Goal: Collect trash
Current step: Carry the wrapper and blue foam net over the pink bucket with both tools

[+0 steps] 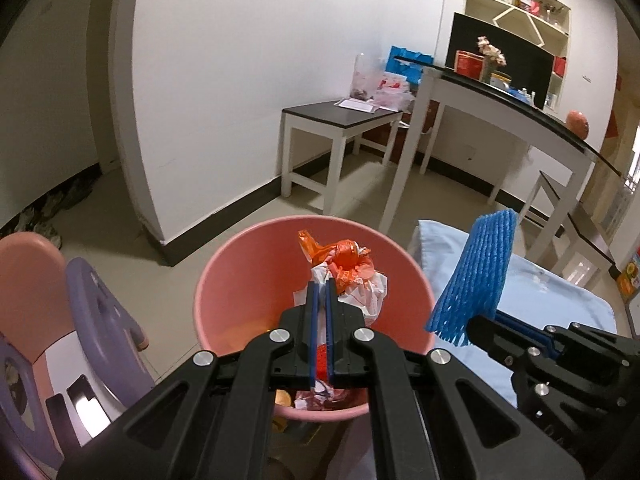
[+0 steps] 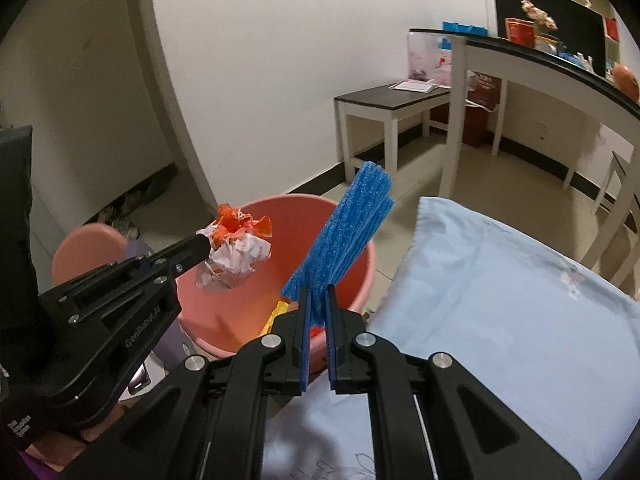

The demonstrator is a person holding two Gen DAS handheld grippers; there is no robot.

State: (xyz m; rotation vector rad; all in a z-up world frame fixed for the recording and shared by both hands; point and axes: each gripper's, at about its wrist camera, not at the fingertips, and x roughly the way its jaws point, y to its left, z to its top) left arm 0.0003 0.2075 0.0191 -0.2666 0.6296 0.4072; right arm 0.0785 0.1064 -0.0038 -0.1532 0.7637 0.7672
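My left gripper (image 1: 321, 286) is shut on a crumpled white and orange wrapper (image 1: 348, 276), held over the mouth of a pink bucket (image 1: 224, 280). From the right wrist view that wrapper (image 2: 236, 252) hangs off the left gripper (image 2: 202, 245) above the bucket (image 2: 360, 280). My right gripper (image 2: 317, 292) is shut on a blue foam net sleeve (image 2: 344, 232), which stands up above the bucket's right rim. In the left wrist view the blue foam sleeve (image 1: 476, 272) is to the right of the bucket, pinched by the right gripper (image 1: 470, 322). Some scraps lie at the bucket's bottom.
A light blue pillow (image 2: 500, 304) on a bed lies right of the bucket. A pink and purple child's chair (image 1: 92, 300) stands to its left. A low dark-topped bench (image 1: 340, 114) and a tall white table (image 1: 500, 108) with clutter stand by the wall behind.
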